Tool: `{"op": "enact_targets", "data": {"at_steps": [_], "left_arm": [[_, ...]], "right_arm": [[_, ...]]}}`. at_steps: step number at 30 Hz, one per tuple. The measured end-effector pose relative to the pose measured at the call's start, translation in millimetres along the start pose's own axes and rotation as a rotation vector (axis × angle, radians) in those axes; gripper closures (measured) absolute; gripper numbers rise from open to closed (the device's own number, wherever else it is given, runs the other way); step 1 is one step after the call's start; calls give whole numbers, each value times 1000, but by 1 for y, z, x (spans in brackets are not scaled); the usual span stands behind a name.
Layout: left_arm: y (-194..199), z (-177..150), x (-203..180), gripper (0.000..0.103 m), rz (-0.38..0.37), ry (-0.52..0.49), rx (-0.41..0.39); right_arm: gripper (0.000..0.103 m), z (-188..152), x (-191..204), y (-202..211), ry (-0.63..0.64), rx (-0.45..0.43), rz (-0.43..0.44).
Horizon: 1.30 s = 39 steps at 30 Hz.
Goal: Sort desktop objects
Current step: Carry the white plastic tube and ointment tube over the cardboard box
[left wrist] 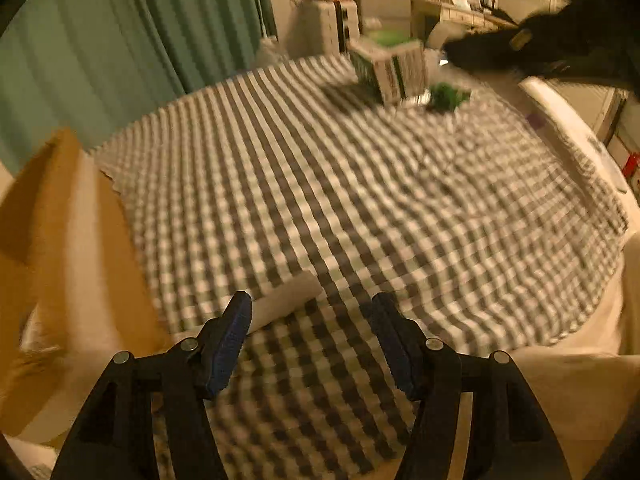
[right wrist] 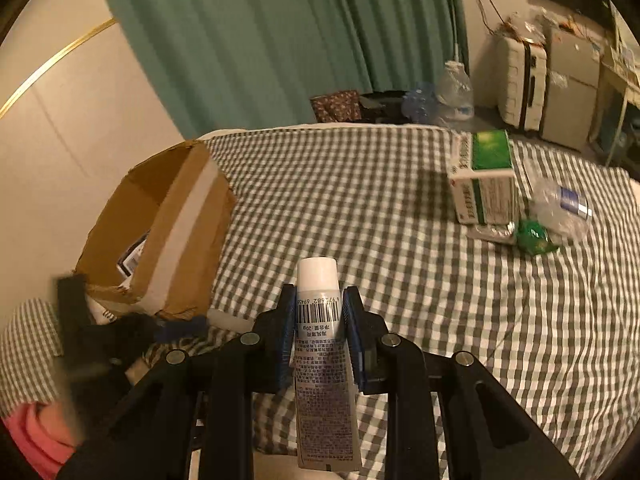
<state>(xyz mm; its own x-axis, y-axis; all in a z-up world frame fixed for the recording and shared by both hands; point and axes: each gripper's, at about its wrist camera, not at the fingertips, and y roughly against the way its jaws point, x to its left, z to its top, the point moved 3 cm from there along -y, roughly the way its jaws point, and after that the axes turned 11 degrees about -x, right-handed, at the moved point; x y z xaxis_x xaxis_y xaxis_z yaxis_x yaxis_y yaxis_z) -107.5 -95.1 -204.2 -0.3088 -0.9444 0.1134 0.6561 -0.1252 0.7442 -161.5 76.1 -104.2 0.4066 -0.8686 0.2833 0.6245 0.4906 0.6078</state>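
My right gripper (right wrist: 319,300) is shut on a white tube (right wrist: 320,320) with a barcode, its cap pointing forward above the checked cloth (right wrist: 380,208). An open cardboard box (right wrist: 160,232) stands to its left. My left gripper (left wrist: 312,312) is open and empty above the cloth, with a white tube-like object (left wrist: 286,300) lying by its left finger. A green and white carton (right wrist: 484,178) stands at the far right, also in the left wrist view (left wrist: 390,68). A small green packet (right wrist: 534,238) lies beside it.
A clear plastic wrapper (right wrist: 560,204) lies by the carton. The cardboard box flap (left wrist: 60,216) is at the left of the left wrist view. Suitcases (right wrist: 524,80), water bottles (right wrist: 452,92) and a green curtain (right wrist: 260,40) lie beyond the cloth.
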Motion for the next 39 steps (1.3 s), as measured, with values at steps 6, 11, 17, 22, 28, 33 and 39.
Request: {"op": "enact_targets", "data": {"at_steps": [6, 11, 17, 22, 28, 33, 39], "left_arm": [[-53, -17, 15, 38, 28, 10, 104], [-52, -18, 21, 69, 18, -4, 120], [-26, -16, 39, 90, 7, 34, 99], [25, 5, 31, 90, -10, 78, -23], [112, 64, 62, 90, -47, 194, -239], [182, 90, 128, 90, 39, 287, -338], [221, 67, 203, 89, 185, 393, -334]], "right_arm": [[80, -9, -18, -11, -40, 26, 8], [79, -14, -26, -19, -77, 44, 31], [79, -11, -20, -17, -107, 34, 57], [79, 0, -5, -1, -76, 10, 70], [79, 30, 33, 24, -12, -56, 108], [79, 57, 87, 37, 58, -104, 167], [79, 78, 162, 25, 125, -108, 260]]}}
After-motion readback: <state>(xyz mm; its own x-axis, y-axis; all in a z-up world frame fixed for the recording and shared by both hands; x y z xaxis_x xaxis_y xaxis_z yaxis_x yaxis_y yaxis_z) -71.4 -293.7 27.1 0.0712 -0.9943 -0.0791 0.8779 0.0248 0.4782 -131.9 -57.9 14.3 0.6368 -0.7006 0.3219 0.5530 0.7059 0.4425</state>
